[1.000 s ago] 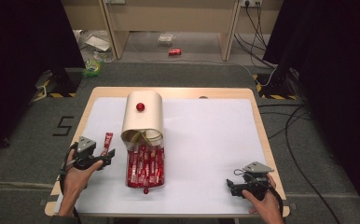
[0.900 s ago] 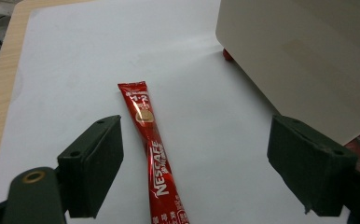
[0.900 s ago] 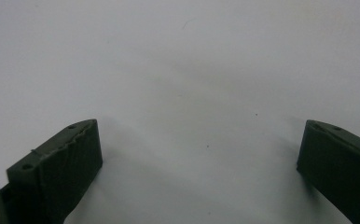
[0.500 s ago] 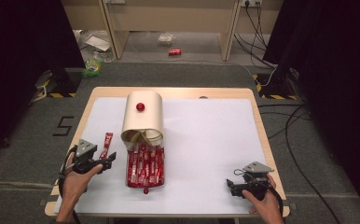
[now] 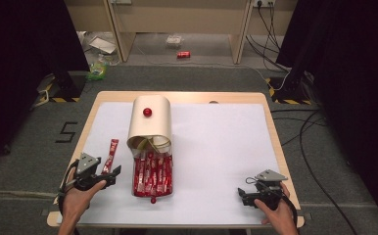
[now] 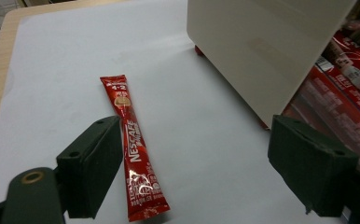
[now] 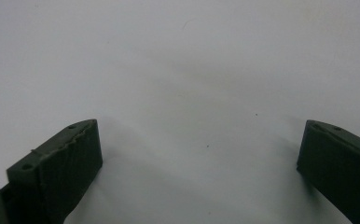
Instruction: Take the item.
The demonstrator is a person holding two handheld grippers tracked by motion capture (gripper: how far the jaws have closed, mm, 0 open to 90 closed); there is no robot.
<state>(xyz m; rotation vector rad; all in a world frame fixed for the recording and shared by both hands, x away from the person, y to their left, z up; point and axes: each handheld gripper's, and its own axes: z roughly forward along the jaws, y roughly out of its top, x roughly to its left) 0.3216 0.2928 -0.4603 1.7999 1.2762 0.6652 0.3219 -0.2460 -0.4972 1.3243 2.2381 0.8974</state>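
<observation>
Left gripper: near table's front-left corner; jaws wide apart, holding nothing, one jaw just beside the loose sachet's lower end.
Loose sachet: lies flat, left of the box. Likely light, thin, slippery foil; best pinched across its narrow middle.
Box: cream, tipped on its side, mouth toward the front edge.
Spilled sachets: red, packed together at the box mouth.
Right gripper: near front-right corner; jaws wide, empty over bare surface.
</observation>
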